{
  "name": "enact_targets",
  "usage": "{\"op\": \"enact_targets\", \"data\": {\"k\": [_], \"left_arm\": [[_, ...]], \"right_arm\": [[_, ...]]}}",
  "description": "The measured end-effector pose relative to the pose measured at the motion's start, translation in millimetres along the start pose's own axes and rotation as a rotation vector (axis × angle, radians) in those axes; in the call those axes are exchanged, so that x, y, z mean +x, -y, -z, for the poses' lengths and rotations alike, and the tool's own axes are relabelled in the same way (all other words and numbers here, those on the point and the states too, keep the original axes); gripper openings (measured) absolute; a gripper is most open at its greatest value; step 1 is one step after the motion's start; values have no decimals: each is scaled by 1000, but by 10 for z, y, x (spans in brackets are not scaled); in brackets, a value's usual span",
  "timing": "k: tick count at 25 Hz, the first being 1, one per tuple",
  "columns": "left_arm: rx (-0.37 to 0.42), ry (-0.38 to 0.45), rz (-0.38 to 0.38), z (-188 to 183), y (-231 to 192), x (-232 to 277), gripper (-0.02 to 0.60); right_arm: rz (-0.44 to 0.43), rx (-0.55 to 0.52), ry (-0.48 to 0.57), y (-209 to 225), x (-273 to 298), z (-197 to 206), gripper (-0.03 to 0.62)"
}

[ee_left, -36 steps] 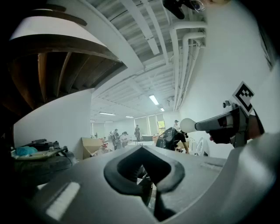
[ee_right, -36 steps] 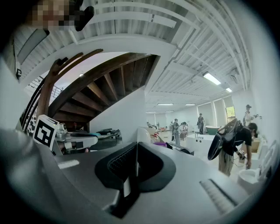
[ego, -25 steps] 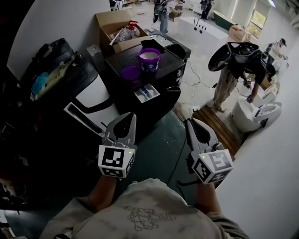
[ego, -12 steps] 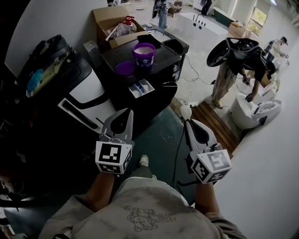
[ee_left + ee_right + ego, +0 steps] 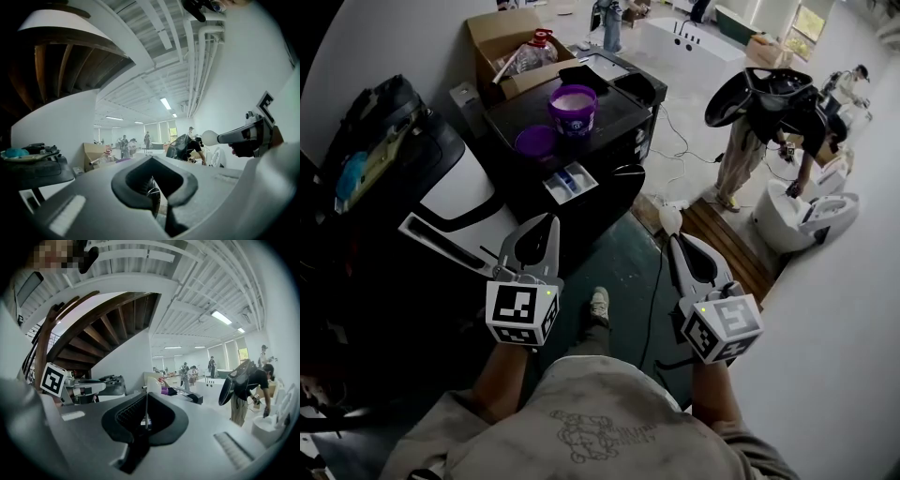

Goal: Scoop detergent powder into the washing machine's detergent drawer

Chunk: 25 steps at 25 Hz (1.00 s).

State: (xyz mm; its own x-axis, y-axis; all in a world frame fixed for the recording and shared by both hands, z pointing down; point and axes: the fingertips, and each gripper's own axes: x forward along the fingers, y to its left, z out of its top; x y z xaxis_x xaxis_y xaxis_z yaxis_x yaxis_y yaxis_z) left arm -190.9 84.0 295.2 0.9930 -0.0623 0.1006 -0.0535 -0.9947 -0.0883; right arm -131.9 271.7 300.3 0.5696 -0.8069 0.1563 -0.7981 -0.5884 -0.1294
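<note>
Both grippers hover over the green floor point(image 5: 623, 272), short of the black washing machine point(image 5: 614, 120), and touch no part of it. Your left gripper point(image 5: 548, 221) has its fingers point(image 5: 93, 197) brought together. In the left gripper view nothing stands between them, so that hand is carrying nothing.

Your right gripper point(image 5: 682, 246) is closed on a white scoop point(image 5: 671, 221). In the right gripper view the thin handle stands upright, pinched between the dark pads point(image 5: 123, 414), and the rounded bowl sticks out past the tips towards the machine. Whether the bowl carries any powder cannot be told. The two grippers are held side by side and apart from each other.

Ahead of you, the detergent drawer point(image 5: 566, 183) is pulled out from the front of the washing machine, its compartments facing up. On top of the machine stands the purple tub point(image 5: 572, 122), uncovered, with white powder point(image 5: 574, 98) showing inside. Its purple lid point(image 5: 535, 141) lies flat just beside it, between the tub and the drawer. Behind the machine sits an open cardboard box point(image 5: 492, 33). A person point(image 5: 741, 155) stands off to your right, well away from the machine.
</note>
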Motion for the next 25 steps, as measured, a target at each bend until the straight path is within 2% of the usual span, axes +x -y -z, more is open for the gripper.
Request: {"op": "enact_targets", "data": {"k": [12, 19, 25], "left_arm": [[-5, -12, 7, -35, -523, 1167, 0], [-13, -33, -5, -2, -998, 1901, 0], [0, -26, -49, 19, -1445, 2351, 0]], "right_arm": [[3, -20, -51, 536, 1155, -230, 35], [-58, -68, -118, 765, 2066, -388, 35], [-102, -94, -144, 889, 2708, -441, 35]]}}
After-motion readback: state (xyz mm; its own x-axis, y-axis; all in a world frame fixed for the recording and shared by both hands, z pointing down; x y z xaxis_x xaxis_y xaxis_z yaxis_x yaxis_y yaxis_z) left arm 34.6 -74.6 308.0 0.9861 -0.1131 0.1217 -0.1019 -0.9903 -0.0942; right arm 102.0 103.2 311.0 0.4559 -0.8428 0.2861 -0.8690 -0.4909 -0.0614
